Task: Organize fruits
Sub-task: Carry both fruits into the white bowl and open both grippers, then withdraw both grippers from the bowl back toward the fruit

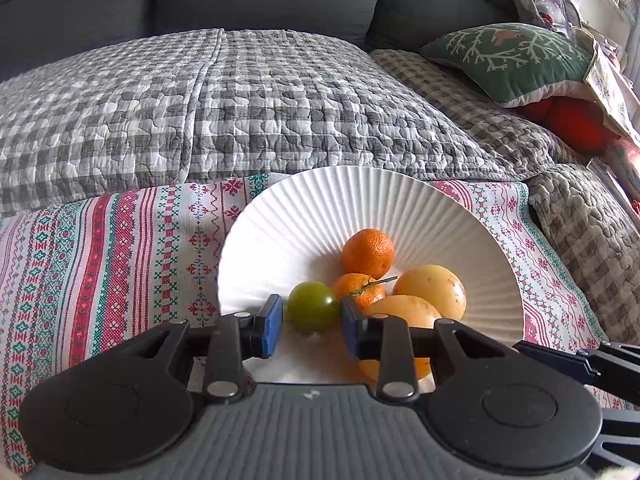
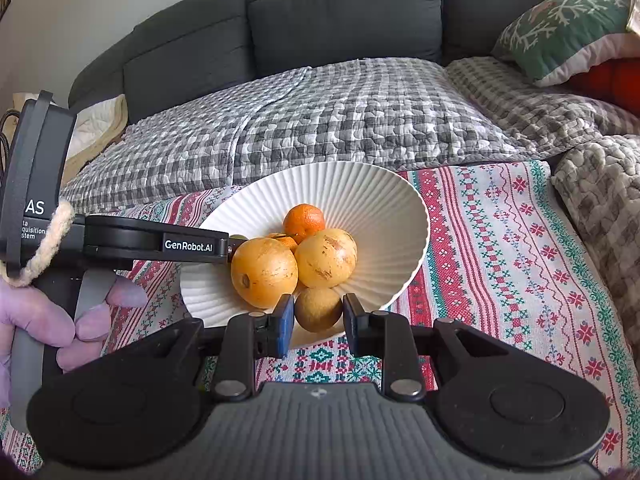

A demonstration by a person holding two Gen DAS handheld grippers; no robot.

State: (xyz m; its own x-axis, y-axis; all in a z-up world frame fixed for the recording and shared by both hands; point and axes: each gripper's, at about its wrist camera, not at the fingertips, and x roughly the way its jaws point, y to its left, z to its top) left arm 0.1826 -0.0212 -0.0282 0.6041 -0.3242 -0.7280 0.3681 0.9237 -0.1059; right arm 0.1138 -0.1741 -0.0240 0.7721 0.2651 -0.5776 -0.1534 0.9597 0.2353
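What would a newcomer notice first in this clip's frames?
The white ribbed bowl of fruit on the patterned cloth, in front of the quilted sofa. Two tools reach into it: the left tool straddles a green fruit, and the right tool straddles a brownish fruit at the near rim.

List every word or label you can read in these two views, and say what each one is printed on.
"GenRobot.AI": white print on the left gripper's black arm.
"AS": on the grey handle unit.
Smaller lines below it are cut off: "...ta", "...quisition", "...stem".
Left wrist view: no readable text.
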